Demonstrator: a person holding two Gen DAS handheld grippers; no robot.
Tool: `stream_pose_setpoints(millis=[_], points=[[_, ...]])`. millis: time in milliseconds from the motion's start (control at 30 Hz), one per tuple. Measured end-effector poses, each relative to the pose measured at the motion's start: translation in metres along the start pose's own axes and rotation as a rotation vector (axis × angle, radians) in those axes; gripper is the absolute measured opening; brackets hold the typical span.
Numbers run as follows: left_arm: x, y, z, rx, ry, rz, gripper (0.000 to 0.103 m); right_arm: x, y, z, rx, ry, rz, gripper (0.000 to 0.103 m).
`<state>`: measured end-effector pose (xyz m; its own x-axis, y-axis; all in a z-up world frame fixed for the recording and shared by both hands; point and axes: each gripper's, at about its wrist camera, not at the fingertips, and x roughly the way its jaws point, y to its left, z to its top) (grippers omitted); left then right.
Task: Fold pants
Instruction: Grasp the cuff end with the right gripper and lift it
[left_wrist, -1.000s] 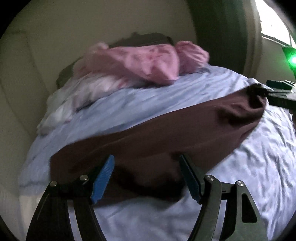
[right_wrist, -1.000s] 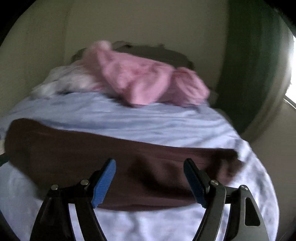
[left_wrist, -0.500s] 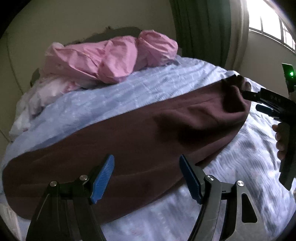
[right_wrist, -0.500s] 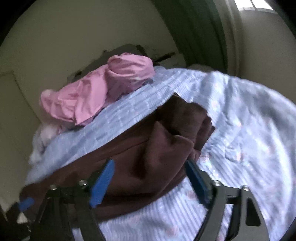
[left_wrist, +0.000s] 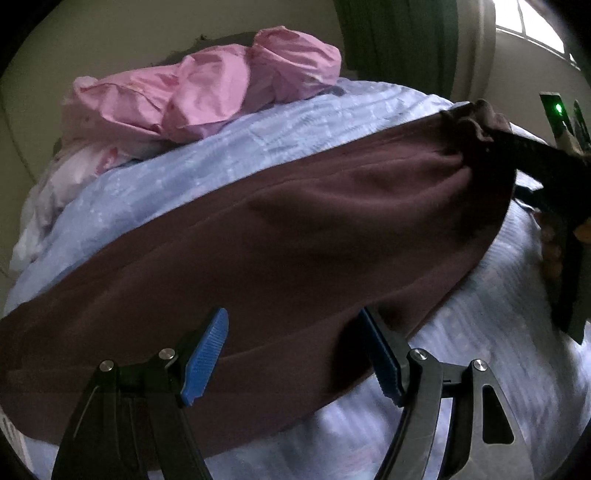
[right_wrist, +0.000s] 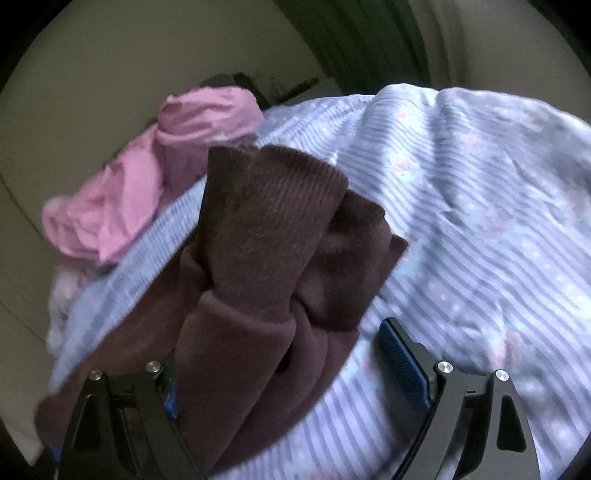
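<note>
The dark maroon pants (left_wrist: 295, 243) lie stretched across the light blue bedsheet (left_wrist: 207, 155). My left gripper (left_wrist: 295, 354) is open just above their near edge, jaws wide apart with the fabric below them. In the right wrist view my right gripper (right_wrist: 280, 373) is open around the bunched ribbed cuff end of the pants (right_wrist: 269, 229); cloth hides most of the left finger, and the right blue pad (right_wrist: 402, 362) stands clear of it. The right gripper also shows in the left wrist view (left_wrist: 517, 147) at the pants' far right end.
A crumpled pink cloth (left_wrist: 207, 96) and pale bedding (left_wrist: 66, 177) lie at the head of the bed near the cream wall. A green curtain (left_wrist: 399, 37) and a window (left_wrist: 532, 29) are at the back right. Striped blue sheet (right_wrist: 480, 221) spreads to the right.
Both grippers have moved closer to the pants. The right gripper has advanced onto the bunched cuff end, which now sits between its fingers and fills its view.
</note>
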<state>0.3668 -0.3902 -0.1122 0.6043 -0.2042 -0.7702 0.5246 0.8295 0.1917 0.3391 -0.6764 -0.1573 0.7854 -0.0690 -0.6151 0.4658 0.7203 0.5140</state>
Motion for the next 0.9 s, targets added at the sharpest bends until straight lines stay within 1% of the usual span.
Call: stream_pose_setpoints(millis=[100,167,200,233,267,300,333,400,433,500,533,567,667,767,800,900], points=[[0.008,-0.002,-0.002,-0.026,0.015,-0.018,0.074,0.004,-0.003,0.007,0.062,-0.008,0.060,0.084],[0.011,0.000,-0.003,-0.055,0.033,-0.036,0.074,0.007,-0.004,0.009,0.103,-0.013,0.075,0.079],[0.011,0.002,-0.003,-0.067,0.036,-0.045,0.074,0.008,-0.006,0.009,0.112,-0.010,0.083,0.069],[0.010,0.002,-0.003,-0.070,0.039,-0.049,0.074,0.007,-0.006,0.007,0.115,-0.006,0.099,0.055],[0.007,0.001,-0.003,-0.072,0.039,-0.054,0.074,0.006,-0.006,0.007,0.114,0.001,0.123,0.048],[0.002,0.002,-0.002,-0.072,0.031,-0.066,0.074,0.005,-0.005,0.007,0.113,0.009,0.147,0.036],[-0.003,0.002,-0.002,-0.074,0.022,-0.074,0.074,0.001,-0.004,0.006,0.113,0.009,0.166,0.032],[-0.019,0.004,-0.003,-0.083,-0.013,-0.086,0.074,-0.013,-0.001,0.004,0.111,-0.020,0.185,0.030],[-0.031,0.007,-0.004,-0.089,-0.042,-0.085,0.074,-0.021,0.002,0.004,0.093,-0.035,0.187,0.030],[-0.055,0.020,-0.007,-0.113,-0.100,-0.074,0.074,-0.041,0.020,0.005,-0.007,-0.071,0.151,0.029],[-0.065,0.030,-0.009,-0.134,-0.116,-0.056,0.075,-0.052,0.035,0.006,-0.078,-0.091,0.127,0.029],[-0.073,0.039,-0.011,-0.156,-0.126,-0.033,0.077,-0.062,0.048,0.005,-0.142,-0.111,0.105,0.029],[-0.096,0.074,-0.023,-0.213,-0.134,0.033,0.079,-0.094,0.098,0.003,-0.317,-0.176,0.077,0.029],[-0.110,0.107,-0.038,-0.226,-0.117,0.074,0.079,-0.113,0.149,-0.003,-0.459,-0.215,0.026,0.029],[-0.114,0.120,-0.044,-0.229,-0.102,0.105,0.079,-0.119,0.170,-0.009,-0.518,-0.224,0.011,0.029],[-0.121,0.157,-0.062,-0.256,-0.075,0.146,0.079,-0.124,0.227,-0.032,-0.653,-0.209,-0.019,0.029]])
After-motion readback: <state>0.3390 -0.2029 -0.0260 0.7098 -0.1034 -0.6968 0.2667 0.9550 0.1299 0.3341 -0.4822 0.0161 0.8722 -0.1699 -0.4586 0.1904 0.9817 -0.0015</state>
